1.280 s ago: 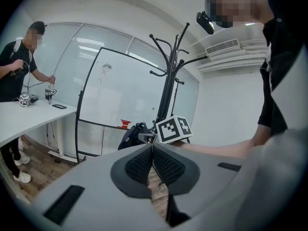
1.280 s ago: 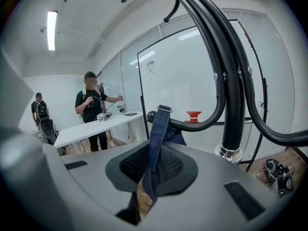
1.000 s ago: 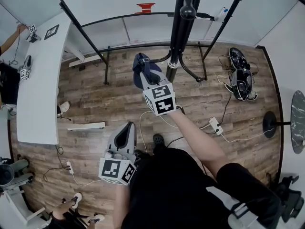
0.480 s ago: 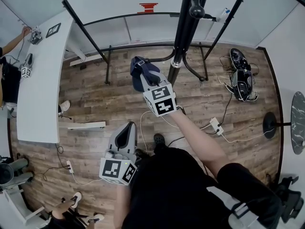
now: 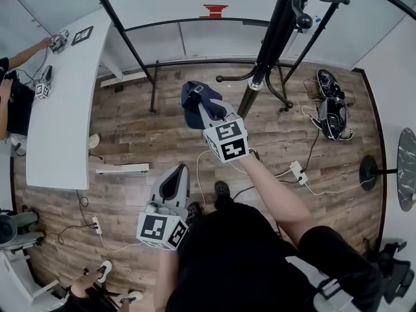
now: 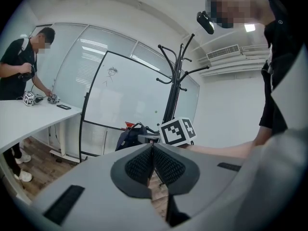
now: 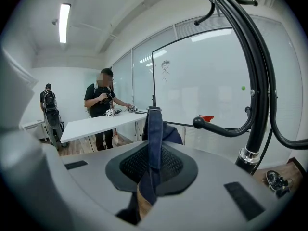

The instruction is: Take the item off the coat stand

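A dark blue bag (image 5: 192,101) hangs in the air by its strap (image 7: 155,129), and my right gripper (image 5: 207,112) is shut on that strap. The bag is clear of the black coat stand (image 5: 273,43), whose pole and curved hooks rise just to the right (image 7: 259,100). In the left gripper view the bag (image 6: 129,136) shows left of the stand (image 6: 174,88). My left gripper (image 5: 180,172) is held low near the person's body, its pads shut together (image 6: 152,147) with nothing between them.
A long white table (image 5: 57,112) runs along the left, with people standing at it (image 7: 103,101). A whiteboard frame (image 5: 123,41) stands behind. On the wooden floor lie a power strip (image 5: 299,172), cables, dark gear (image 5: 331,108) and a round base (image 5: 370,169).
The right gripper and the bag now sit farther left of the coat stand than before; the gap between them has grown. The left gripper has stayed put, shut.
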`<state>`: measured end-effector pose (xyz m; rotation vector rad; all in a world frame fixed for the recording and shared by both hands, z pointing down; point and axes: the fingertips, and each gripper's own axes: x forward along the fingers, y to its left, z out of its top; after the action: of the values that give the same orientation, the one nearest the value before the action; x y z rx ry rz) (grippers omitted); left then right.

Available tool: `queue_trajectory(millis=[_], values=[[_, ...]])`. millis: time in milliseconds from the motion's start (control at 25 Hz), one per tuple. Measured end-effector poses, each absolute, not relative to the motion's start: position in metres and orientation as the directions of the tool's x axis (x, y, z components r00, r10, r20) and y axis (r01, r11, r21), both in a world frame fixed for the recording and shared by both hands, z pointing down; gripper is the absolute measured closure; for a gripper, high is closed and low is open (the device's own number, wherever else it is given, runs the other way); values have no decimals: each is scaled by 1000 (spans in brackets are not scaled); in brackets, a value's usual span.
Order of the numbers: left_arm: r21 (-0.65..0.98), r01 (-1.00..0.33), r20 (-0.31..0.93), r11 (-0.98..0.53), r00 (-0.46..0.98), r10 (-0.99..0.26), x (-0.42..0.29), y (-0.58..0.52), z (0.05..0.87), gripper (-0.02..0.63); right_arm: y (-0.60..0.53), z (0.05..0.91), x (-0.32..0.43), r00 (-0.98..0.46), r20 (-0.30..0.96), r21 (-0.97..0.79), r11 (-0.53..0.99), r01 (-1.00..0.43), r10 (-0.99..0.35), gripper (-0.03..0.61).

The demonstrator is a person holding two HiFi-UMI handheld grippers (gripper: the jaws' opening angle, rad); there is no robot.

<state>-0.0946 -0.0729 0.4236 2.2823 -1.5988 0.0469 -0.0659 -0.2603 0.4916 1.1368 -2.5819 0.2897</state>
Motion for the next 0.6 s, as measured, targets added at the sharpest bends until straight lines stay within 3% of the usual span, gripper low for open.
queue_trajectory(millis=[600], values=[[267, -900, 176, -344, 397, -901, -154, -50, 408, 594, -184, 428, -102, -722, 275, -67, 736, -673, -635, 529]])
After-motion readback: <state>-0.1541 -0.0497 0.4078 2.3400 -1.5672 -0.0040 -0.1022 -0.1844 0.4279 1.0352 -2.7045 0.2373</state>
